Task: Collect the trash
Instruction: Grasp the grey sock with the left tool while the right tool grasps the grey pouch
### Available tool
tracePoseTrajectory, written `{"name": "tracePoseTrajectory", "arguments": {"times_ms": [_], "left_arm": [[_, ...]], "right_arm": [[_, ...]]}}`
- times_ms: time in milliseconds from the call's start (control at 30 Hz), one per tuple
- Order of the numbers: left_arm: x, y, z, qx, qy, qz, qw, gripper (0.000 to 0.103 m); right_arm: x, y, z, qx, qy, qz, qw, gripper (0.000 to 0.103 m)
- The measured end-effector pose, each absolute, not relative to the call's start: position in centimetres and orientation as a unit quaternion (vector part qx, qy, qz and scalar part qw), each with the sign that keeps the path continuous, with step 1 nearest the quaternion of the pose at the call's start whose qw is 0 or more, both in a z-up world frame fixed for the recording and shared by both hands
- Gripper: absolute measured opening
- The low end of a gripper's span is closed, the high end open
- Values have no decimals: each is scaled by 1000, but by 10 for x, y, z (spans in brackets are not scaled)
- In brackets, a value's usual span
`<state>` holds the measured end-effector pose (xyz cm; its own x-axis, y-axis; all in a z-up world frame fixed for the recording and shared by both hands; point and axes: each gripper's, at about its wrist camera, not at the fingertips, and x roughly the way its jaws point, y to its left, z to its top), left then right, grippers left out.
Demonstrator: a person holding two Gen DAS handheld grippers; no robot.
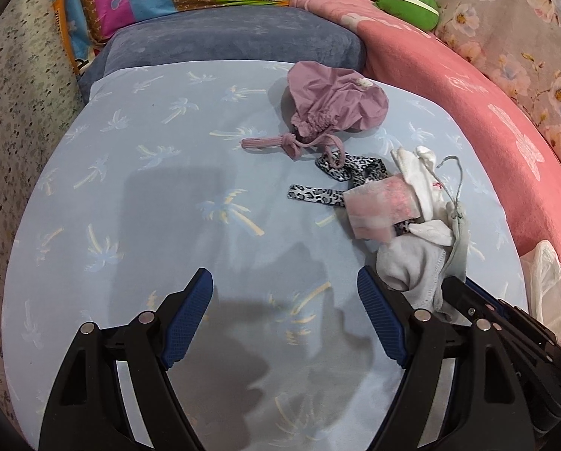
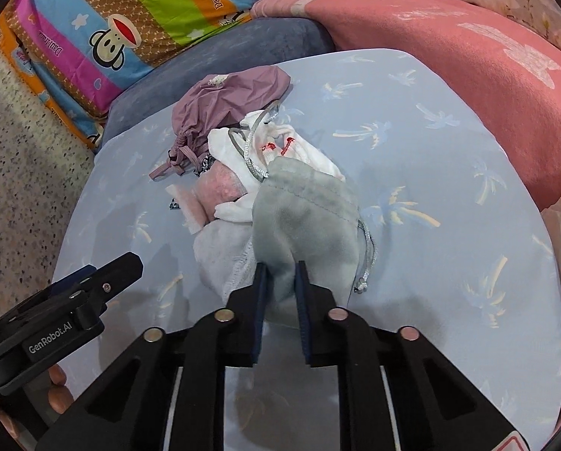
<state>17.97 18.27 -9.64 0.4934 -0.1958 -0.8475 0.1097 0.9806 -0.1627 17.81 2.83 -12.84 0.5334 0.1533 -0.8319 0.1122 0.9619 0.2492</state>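
Observation:
A heap of small items lies on the pale blue palm-print sheet (image 1: 167,150): a grey velvet drawstring pouch (image 2: 303,203), a white cloth with red marks (image 2: 299,154), a pink-and-white packet (image 2: 220,188) and a leopard-print ribbon (image 1: 314,193). A crumpled purple drawstring bag (image 1: 337,101) sits just behind them. My right gripper (image 2: 281,268) is shut on the near end of the grey pouch (image 1: 412,267). My left gripper (image 1: 285,274) is open over bare sheet to the left of the heap, with nothing between its fingers.
A pink blanket (image 1: 468,105) curves along the right side, with a white plastic bag (image 1: 547,282) beside it. A grey-blue cushion (image 1: 235,41) and a striped cartoon pillow (image 2: 130,30) lie behind. A speckled surface (image 1: 17,131) lies to the left.

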Motion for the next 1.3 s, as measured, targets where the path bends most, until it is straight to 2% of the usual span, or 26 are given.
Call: {"name": "tracePoseTrajectory", "arguments": {"times_ms": [100, 600, 633, 700, 733, 800, 967, 1300], "left_arm": [[179, 177, -96, -43, 495, -95, 863, 76], [181, 119, -107, -56, 518, -155, 839, 75], [182, 116, -109, -54, 520, -155, 838, 73], [183, 112, -113, -55, 525, -163, 834, 61], [184, 112, -113, -56, 527, -166, 831, 58], [182, 110, -114, -64, 529, -176, 827, 42], [175, 104, -106, -56, 526, -186, 828, 23], [152, 91, -70, -57, 498, -207, 840, 19]], "right_arm": [[174, 23, -124, 138, 478, 7, 867, 3], [146, -24, -97, 168, 449, -18, 878, 3], [143, -26, -96, 169, 447, -19, 878, 3], [140, -31, -94, 171, 446, -22, 879, 3], [138, -33, -93, 171, 445, -22, 879, 3], [134, -36, -90, 171, 442, -25, 880, 3], [128, -45, -83, 173, 434, -29, 884, 3], [108, -58, -52, 178, 400, -31, 898, 3]]}}
